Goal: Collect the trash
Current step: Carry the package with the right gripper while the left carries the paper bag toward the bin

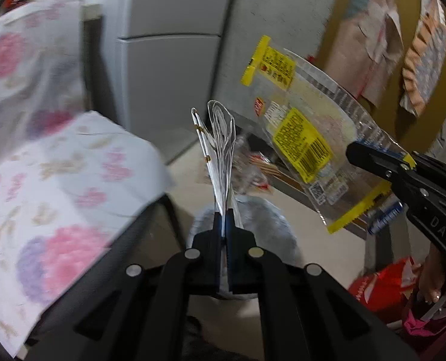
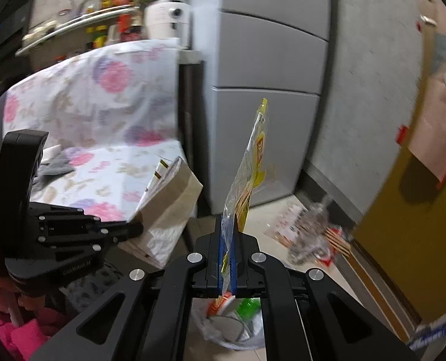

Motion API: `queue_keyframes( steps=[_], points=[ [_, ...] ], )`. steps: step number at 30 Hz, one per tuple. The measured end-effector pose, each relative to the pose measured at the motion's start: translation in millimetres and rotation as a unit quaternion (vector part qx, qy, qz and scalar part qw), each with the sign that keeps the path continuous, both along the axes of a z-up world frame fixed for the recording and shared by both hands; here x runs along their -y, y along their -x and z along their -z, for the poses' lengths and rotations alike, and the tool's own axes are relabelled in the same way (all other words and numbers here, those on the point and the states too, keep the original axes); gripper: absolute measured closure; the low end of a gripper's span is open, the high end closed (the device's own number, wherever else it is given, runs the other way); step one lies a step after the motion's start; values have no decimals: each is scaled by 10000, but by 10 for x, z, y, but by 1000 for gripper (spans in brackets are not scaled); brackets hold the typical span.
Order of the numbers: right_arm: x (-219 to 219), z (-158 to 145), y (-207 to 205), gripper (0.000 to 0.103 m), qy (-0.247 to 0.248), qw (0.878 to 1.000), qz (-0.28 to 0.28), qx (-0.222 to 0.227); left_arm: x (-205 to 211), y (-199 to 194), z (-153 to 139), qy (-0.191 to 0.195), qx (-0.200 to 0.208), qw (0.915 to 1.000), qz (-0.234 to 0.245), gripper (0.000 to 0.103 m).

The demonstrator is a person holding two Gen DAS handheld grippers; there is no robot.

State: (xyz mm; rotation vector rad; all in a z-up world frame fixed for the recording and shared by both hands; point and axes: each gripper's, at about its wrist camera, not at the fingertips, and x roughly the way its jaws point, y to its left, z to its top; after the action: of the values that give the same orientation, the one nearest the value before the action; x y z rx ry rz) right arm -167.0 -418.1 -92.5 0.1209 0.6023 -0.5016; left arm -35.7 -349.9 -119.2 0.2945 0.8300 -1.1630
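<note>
Here left gripper point(image 1: 224, 225) tilted downward, clamping paper bag point(image 1: 219, 150); right gripper point(image 2: 229, 240) tilted downward, clamping yellow-clear wrapper point(image 2: 250, 174).

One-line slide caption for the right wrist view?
Right tool shut on a clear yellow-printed wrapper above the lined trash bin.

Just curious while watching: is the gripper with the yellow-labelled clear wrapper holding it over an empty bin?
No. The trash bin beneath the right gripper already holds a green item, white pieces and an orange wrapper.
</note>
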Motion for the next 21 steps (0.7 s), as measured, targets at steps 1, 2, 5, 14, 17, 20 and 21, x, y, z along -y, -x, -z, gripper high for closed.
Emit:
queue_keyframes(
  steps=[1,2,5,14,17,20,21],
  points=[
    [73,53,30,99,-78,9999,90,-21,73,30,34,-50,-26,10000,65,102],
    [120,92,50,99,-135,9998,145,-38,156,51,76,-99,-35,9999,137,102],
    [273,275,89,99,-330,9990,275,-145,328,81,173,-211,-110,9993,281,102],
    [666,810,119,95,-1078,9915,486,-540,724,27,536,-667,-359,9957,525,102],
    [779,963,120,91,-1406,9863,558,-659,785,14,607,-736,-406,9949,550,102],
    [863,1037,145,65,-1605,9828,641,-648,843,-2,671,-795,-489,9941,547,93],
    [883,1038,153,51,-1611,9824,687,-643,844,-21,686,-796,-540,9940,529,80]
  ],
)
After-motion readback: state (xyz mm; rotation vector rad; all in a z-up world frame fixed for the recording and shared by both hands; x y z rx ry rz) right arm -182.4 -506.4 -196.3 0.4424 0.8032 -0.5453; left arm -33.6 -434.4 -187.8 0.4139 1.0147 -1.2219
